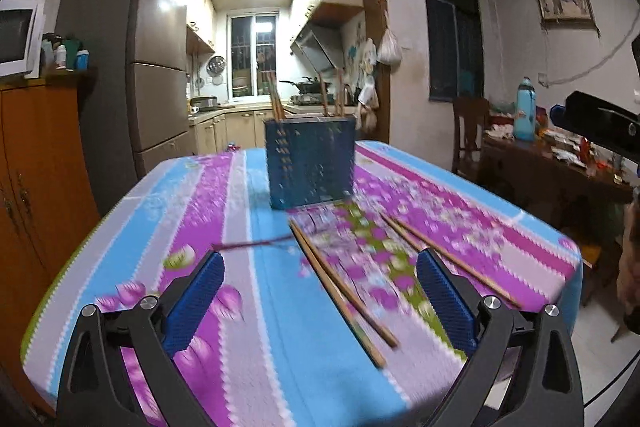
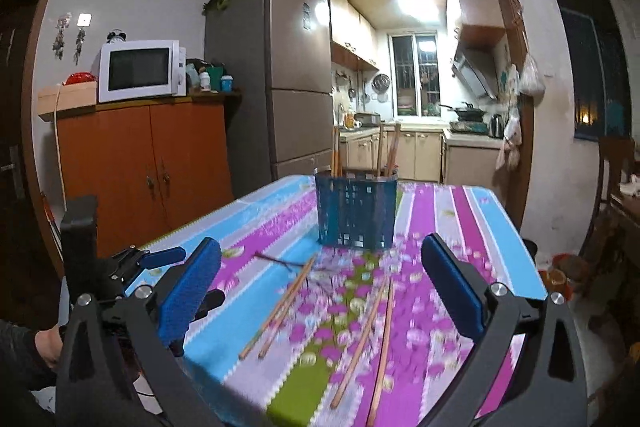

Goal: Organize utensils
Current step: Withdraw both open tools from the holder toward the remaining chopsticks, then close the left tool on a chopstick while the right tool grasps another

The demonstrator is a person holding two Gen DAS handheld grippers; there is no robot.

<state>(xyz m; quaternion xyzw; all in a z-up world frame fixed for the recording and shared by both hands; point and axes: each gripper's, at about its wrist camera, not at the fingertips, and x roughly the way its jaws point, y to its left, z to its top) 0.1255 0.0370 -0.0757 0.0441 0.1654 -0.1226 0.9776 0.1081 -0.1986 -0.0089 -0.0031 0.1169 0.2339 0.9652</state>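
My left hand-held gripper (image 1: pixel 320 291) and right hand-held gripper (image 2: pixel 320 291) both gape wide, empty. Two pairs of light brown wooden chopsticks (image 2: pixel 276 311) lie loose on the striped worktop (image 1: pixel 256 347). Beyond them, a blue perforated holder (image 1: pixel 310 163) stands upright with more chopsticks inside.

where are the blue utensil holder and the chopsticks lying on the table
blue utensil holder (image 1: pixel 310 163), left wrist view, front wall
chopsticks (image 2: pixel 280 311), right wrist view, middle of the left pair

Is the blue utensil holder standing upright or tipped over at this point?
Upright. The blue utensil holder stands on its base on the tablecloth, with chopsticks sticking up out of its open top.
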